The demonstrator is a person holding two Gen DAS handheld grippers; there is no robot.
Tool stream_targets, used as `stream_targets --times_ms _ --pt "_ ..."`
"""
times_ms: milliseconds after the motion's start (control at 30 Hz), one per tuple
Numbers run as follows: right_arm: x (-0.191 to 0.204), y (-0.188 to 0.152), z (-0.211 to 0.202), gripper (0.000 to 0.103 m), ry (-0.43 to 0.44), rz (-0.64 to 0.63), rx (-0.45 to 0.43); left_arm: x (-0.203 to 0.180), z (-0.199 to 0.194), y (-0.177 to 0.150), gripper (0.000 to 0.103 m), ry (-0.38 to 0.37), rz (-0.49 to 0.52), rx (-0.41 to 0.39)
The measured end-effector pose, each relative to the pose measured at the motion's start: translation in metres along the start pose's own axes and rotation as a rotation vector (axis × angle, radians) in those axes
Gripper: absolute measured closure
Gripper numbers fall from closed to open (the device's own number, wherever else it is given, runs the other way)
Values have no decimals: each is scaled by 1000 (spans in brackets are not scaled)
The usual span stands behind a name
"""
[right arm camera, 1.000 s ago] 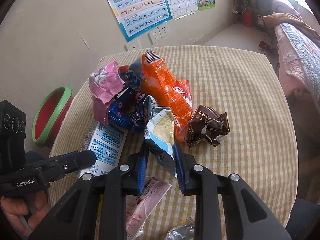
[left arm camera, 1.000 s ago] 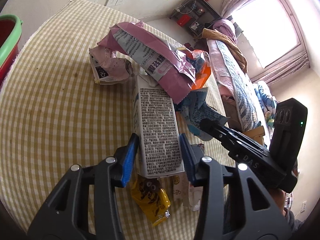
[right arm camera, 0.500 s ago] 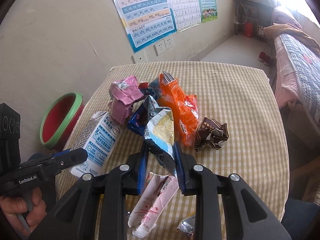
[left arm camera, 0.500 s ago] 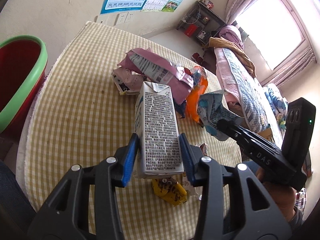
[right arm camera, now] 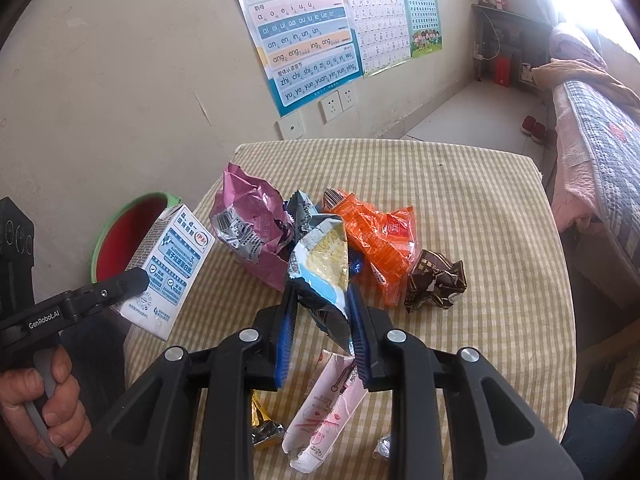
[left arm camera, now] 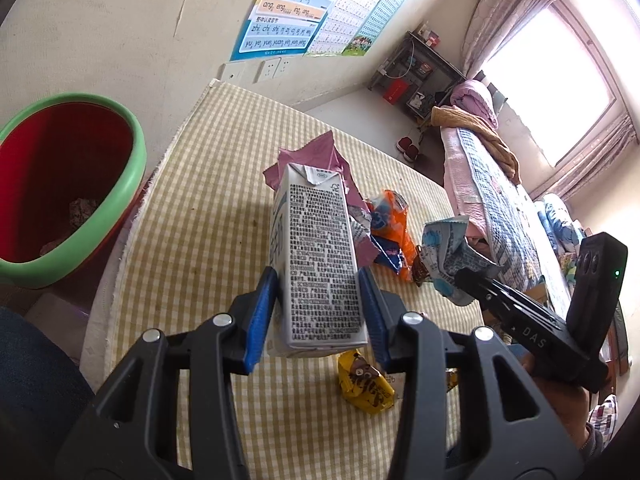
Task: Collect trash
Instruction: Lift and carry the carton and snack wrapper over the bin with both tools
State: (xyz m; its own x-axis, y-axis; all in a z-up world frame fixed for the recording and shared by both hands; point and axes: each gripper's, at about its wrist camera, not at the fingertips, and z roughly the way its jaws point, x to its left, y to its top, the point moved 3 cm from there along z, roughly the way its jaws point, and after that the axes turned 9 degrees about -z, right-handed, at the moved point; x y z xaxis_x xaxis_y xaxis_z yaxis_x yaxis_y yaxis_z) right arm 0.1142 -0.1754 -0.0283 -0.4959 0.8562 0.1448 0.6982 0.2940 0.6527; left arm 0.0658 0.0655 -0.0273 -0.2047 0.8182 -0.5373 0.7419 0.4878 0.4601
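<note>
Your left gripper [left arm camera: 318, 312] clamps the carton [left arm camera: 316, 264] upright above the tabletop [left arm camera: 200, 216]; the bin [left arm camera: 136, 168] lies far-left. Your right gripper [right arm camera: 320, 332] pinches a wrapper [right arm camera: 320, 264].

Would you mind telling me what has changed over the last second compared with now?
Both grippers have risen off the table with their loads: the left gripper lifted the milk carton clear of the pile, and the right gripper raised the blue-and-white wrapper. Nothing was released. The remaining wrappers and the red bin stayed put.
</note>
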Motion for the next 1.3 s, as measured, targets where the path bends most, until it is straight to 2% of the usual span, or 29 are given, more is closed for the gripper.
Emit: stream_targets --times_ms 367,1300 --pt "44 21 11 78 54 -58 -7 28 -25 16 63 60 6 -86" --pt "170 87 63 78 204 -235 -6 132 -91 61 63 161 -181 -276"
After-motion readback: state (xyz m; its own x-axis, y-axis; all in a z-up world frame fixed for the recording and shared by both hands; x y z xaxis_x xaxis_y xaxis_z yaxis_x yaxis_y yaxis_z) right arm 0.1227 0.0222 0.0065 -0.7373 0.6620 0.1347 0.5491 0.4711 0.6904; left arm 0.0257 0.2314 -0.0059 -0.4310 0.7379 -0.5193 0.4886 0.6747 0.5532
